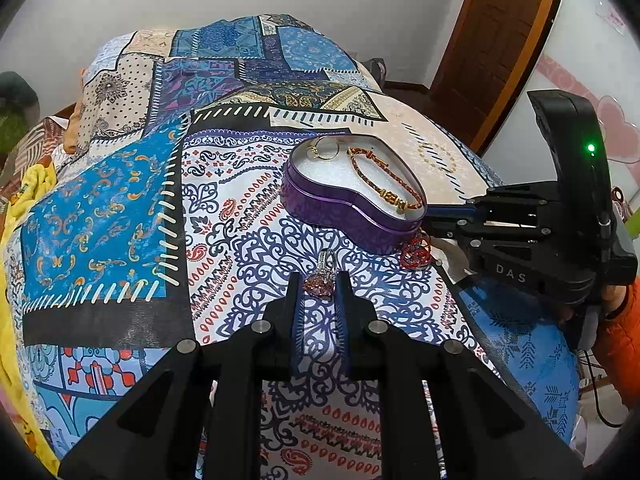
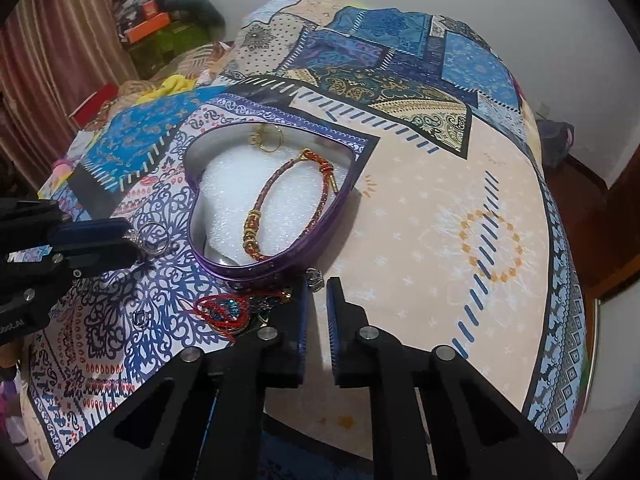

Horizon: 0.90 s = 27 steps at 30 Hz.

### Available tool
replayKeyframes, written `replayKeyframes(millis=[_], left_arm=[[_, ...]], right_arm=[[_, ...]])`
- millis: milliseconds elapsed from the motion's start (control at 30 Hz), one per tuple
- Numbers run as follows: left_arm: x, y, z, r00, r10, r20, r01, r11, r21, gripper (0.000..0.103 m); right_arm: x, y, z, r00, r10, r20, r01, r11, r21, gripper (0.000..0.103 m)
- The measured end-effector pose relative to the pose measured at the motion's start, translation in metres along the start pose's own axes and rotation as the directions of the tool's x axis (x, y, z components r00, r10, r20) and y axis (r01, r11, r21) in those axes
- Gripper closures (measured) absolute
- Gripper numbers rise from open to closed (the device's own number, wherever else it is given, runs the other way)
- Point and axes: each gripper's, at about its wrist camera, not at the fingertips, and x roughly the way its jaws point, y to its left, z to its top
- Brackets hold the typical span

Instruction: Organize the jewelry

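the left gripper (image 1: 319, 280) has its two black fingers (image 1: 289, 300) with ribbed blue pads closed in on a silver ring (image 1: 323, 276) that carries a faceted pink stone, grasping it at the tips; from the right wrist view the ring's thin band (image 2: 154, 236) sticks out past those same tips. the right gripper (image 2: 317, 284) holds its fingers (image 2: 338, 300) released, a narrow gap between the pads with nothing in it; a small silver filigree bead (image 2: 315, 279) lies just ahead of the tips on the cloth.

ahead of the left fingers and to their right sits a heart-shaped purple metal tin (image 1: 344, 210), glossy, with a patterned wall, lidless and lined with white foam. on the foam lie a braided red-and-gold cord bracelet (image 2: 276, 216) with gold beads and a thin gold ring piece (image 2: 268, 138) near the far rim. just left of the right fingers, touching the near wall of the tin, is a tangle of red cord jewelry (image 2: 224, 312) with blue stones.

everything rests on a bed covered in a smooth printed patchwork cloth (image 1: 120, 208) of blue paisley, white lace-like scrollwork and beige panels. the right gripper's black body reads "das" in pale letters.
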Motion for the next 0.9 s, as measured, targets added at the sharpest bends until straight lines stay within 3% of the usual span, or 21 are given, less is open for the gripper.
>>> replayKeyframes(millis=[533,900], left_arm=[[-0.018,-0.002,0.000,0.999,0.021,0.028,-0.021,1.000,0.002,0.088],[-0.042,-0.009,0.004,0.997,0.035,0.074,-0.035,0.999,0.009,0.088]], right_arm=[[-0.021,-0.003,-0.015,1.000,-0.021,0.020,0.021,0.999,0.043,0.098],[-0.064,-0.003,-0.014,0.993,-0.049,0.110,0.040,0.996,0.078,0.098]])
